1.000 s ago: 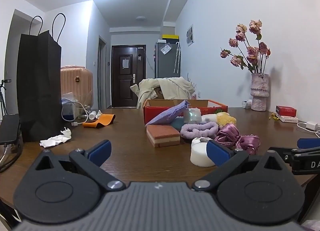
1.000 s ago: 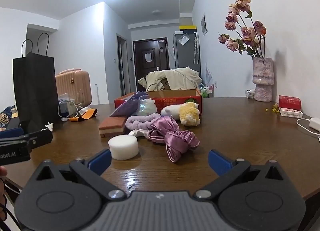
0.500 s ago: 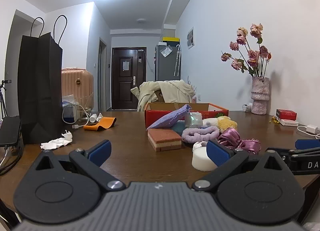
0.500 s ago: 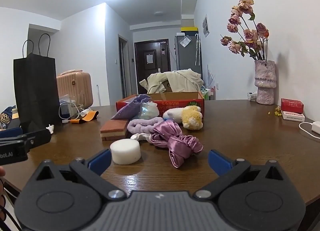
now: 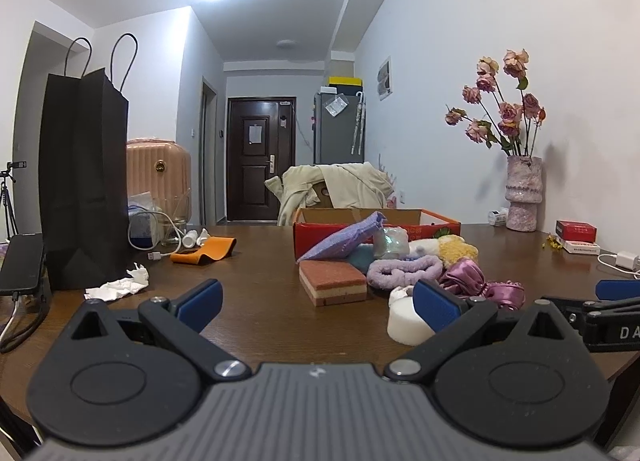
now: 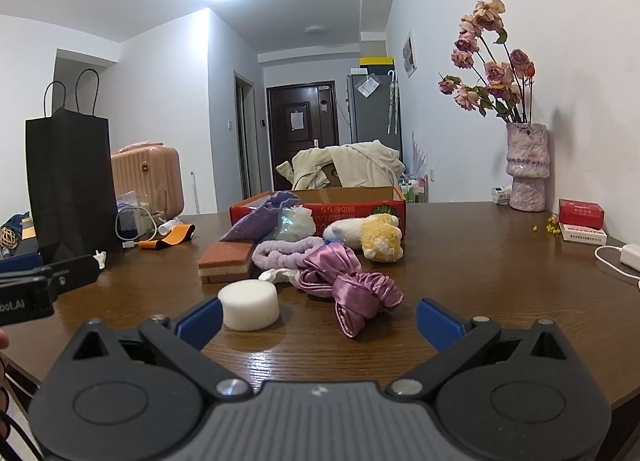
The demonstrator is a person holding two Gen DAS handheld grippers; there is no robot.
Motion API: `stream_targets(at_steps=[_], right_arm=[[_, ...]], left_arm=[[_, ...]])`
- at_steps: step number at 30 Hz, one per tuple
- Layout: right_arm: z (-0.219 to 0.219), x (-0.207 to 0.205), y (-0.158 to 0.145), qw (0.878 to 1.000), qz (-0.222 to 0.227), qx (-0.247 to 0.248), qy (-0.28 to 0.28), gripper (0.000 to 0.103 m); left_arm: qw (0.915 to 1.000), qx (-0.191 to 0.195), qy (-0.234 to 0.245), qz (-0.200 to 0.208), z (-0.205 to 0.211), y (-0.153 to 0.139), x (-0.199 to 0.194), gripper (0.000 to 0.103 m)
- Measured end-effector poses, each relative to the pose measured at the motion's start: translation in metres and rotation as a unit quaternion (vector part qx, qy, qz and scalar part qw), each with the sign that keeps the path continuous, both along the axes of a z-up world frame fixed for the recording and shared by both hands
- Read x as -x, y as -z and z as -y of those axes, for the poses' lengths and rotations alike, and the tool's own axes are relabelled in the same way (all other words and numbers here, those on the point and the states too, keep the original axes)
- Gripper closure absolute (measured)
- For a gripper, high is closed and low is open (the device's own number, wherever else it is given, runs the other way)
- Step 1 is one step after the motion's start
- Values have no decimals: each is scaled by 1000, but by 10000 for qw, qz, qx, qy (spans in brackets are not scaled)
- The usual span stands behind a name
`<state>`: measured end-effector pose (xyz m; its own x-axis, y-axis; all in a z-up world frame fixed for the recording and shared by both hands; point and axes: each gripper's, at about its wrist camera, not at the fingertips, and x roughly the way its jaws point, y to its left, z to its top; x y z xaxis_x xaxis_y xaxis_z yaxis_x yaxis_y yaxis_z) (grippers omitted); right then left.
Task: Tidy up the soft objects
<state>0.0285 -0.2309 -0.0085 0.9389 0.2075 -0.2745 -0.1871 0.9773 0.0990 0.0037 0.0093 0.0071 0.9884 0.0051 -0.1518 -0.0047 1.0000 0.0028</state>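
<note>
A heap of soft things lies mid-table before a red cardboard box [image 6: 360,210]: a white round sponge [image 6: 249,304], a brown layered sponge [image 6: 226,261], a lilac fluffy headband [image 6: 286,251], a purple satin scrunchie [image 6: 352,289], a yellow-and-white plush [image 6: 380,238] and a purple pouch [image 6: 264,215]. My right gripper [image 6: 318,321] stands open just short of the white sponge and scrunchie. My left gripper [image 5: 316,303] is open too, holding nothing, with the brown sponge [image 5: 332,281] ahead of it and the white sponge [image 5: 406,321] behind its right finger.
A tall black paper bag [image 5: 82,181] stands at the left, with a crumpled tissue [image 5: 118,285], cables and an orange strap [image 5: 204,251] near it. At the right are a vase of roses [image 6: 526,169], small red boxes [image 6: 580,217] and a white charger [image 6: 630,255].
Both grippers have lowered a little and edged nearer the pile, so the table looks flatter and the objects slightly larger. Neither has touched or taken anything.
</note>
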Motion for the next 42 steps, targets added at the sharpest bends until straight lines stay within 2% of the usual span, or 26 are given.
stream_targets(at_steps=[42], right_arm=[[1,-3,0,9999,92,-65,129,0]], left_arm=[[9999,20,112,-28,-1,0,-3,0]])
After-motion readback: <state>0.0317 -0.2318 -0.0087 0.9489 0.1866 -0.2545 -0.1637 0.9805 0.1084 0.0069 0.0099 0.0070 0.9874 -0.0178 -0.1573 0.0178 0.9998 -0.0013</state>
